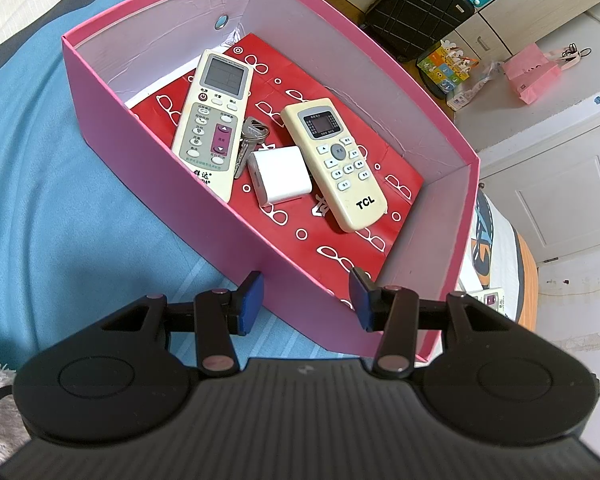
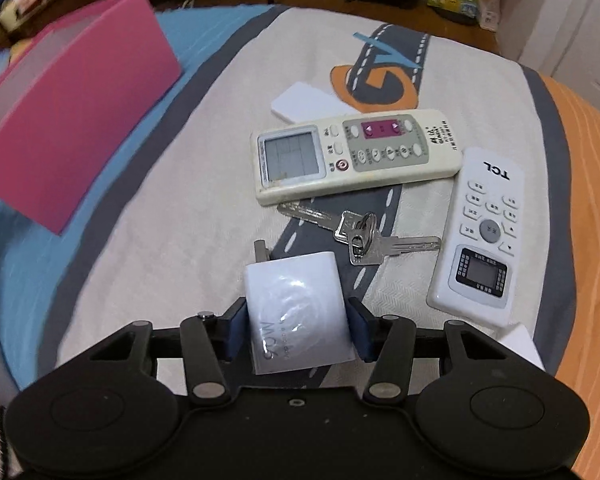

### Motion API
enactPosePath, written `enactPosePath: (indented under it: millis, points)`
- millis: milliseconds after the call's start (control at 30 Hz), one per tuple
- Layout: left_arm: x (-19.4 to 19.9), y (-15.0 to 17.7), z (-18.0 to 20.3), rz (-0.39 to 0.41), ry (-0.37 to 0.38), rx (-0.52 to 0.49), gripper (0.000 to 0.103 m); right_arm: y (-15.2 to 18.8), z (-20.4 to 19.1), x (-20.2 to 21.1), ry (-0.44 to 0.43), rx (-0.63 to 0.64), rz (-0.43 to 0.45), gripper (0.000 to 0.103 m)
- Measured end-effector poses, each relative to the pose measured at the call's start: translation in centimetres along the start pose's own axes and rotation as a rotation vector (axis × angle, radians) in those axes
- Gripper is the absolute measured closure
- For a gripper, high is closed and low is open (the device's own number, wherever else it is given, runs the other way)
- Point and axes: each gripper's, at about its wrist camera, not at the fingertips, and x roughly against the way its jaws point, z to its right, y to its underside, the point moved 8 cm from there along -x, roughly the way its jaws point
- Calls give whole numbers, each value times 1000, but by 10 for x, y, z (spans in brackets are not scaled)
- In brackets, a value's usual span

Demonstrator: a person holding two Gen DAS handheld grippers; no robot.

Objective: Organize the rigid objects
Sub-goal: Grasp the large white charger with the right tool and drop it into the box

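In the left wrist view, a pink box point(image 1: 148, 168) with a red lining stands on the bed. It holds a long cream remote point(image 1: 214, 120), a cream TCL remote point(image 1: 336, 160), keys point(image 1: 250, 140) and a white charger point(image 1: 280, 176). My left gripper point(image 1: 306, 300) straddles the box's near wall, which runs askew between the pads, one outside and one inside. In the right wrist view, my right gripper point(image 2: 298, 330) has its pads against both sides of a wrapped white charger point(image 2: 296, 300) on the bedspread. Beyond it lie keys point(image 2: 360, 232), a cream remote point(image 2: 356, 152), a white TCL remote point(image 2: 484, 236) and a flat white block point(image 2: 304, 102).
The pink box point(image 2: 72, 120) stands to the left on a blue blanket point(image 1: 60, 200). A black suitcase point(image 1: 420, 4), a pink bag point(image 1: 532, 72) and white cabinets lie off the bed. Another white object point(image 2: 520, 344) peeks out by the right finger.
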Motion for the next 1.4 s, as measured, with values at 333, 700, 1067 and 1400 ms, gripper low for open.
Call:
enactPosePath:
  millis: [333,700,1067,1400]
  points:
    - [0,0,0,-4,2,3,58,-22,-52,68,-273,-98,181,46]
    - [3,-5,-8,-9,50,51,61,-93,-212,112,-328,330,316,46]
    - [5,-12,-24,8,75,137,67,-130,-264,25,-65,615,50,46]
    - [4,-13,-26,-2,90,140,67,-135,-262,-25,-129,563,-158,44]
